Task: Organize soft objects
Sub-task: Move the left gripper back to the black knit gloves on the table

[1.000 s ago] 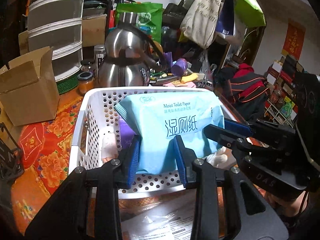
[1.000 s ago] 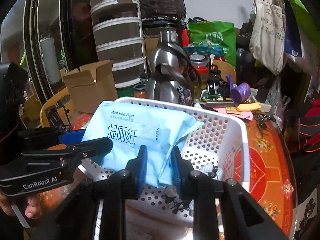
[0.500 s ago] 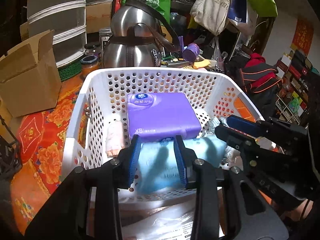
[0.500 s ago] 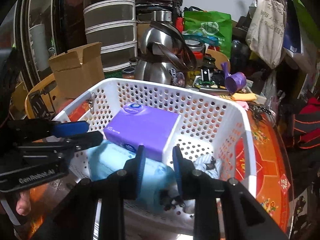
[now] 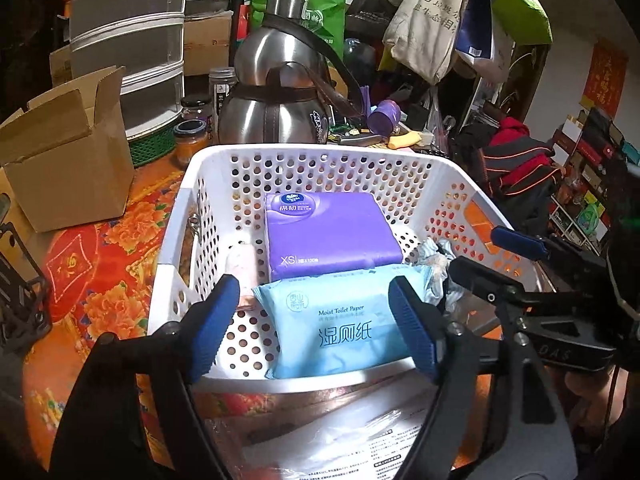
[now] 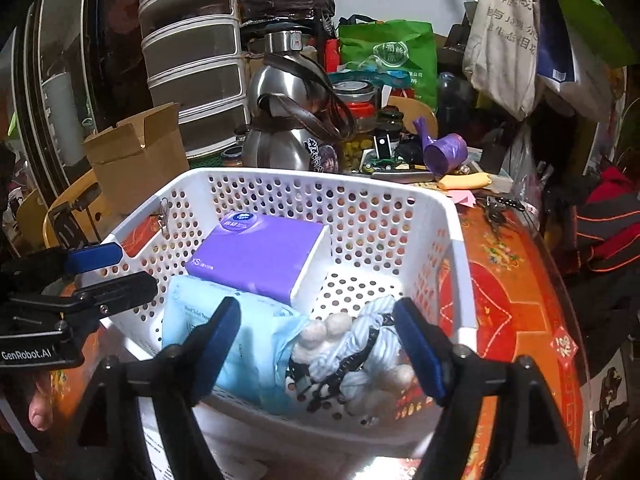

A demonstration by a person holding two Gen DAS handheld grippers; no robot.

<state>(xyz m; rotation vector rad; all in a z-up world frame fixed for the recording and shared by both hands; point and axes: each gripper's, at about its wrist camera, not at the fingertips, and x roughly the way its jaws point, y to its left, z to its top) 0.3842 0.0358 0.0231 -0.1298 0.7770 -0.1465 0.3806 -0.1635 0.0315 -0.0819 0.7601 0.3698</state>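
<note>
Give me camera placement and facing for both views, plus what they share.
Left wrist: sits on the left hand-held gripper, looks forward and down into the white basket; own open fingers show, right hand-held gripper at right.
Right wrist: sits on the right hand-held gripper, looks into the basket from its right side; own open fingers show, left hand-held gripper and a thumb at left.
Shared: basket, blue wet-wipe pack, purple tissue pack, steel kettle, cardboard box.
</note>
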